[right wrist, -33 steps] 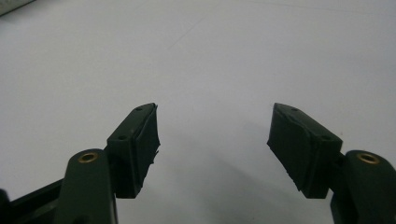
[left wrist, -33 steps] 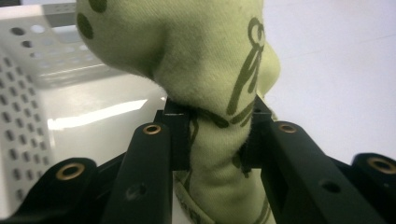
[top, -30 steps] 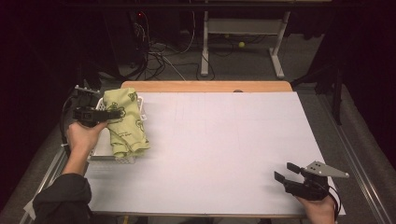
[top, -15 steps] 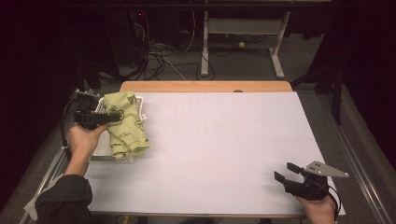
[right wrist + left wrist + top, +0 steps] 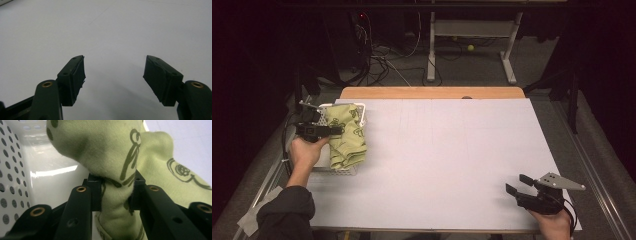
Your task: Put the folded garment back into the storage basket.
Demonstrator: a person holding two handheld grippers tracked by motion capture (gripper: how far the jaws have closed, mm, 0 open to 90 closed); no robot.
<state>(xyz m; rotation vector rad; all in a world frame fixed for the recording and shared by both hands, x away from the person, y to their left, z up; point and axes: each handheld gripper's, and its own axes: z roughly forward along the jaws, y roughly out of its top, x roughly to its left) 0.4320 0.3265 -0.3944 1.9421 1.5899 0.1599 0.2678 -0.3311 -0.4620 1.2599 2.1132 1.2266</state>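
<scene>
- the left gripper point(image 5: 337, 131) sits at the table's left edge, over a white perforated basket point(image 5: 343, 171), with the person's left hand point(image 5: 306, 151) wrapped round its body.
- its jaws are pinching a bunched fold of a pale green cloth point(image 5: 346, 140); in the left gripper view both pads press into the cloth point(image 5: 110, 157) from either side, and the fabric bulges out above them.
- the cloth carries dark printed line drawings and dots. most of it is draped over the basket, with its lower end hanging across the rim on the side toward the middle of the table.
- the basket's holed wall point(image 5: 11, 167) and shiny white floor show just behind the pinched fold.
- the right gripper point(image 5: 518, 184) is well apart from all this, low at the near right corner of the white table top point(image 5: 452, 150), held in the person's right hand point(image 5: 556, 224).
- its jaws stand spread with nothing between them; the right gripper view has just bare table point(image 5: 112, 32) in the gap.
- a grey three-cornered plate point(image 5: 561, 181) tops that gripper.
- a dark sleeve point(image 5: 284, 215) covers the left forearm at the bottom left.
</scene>
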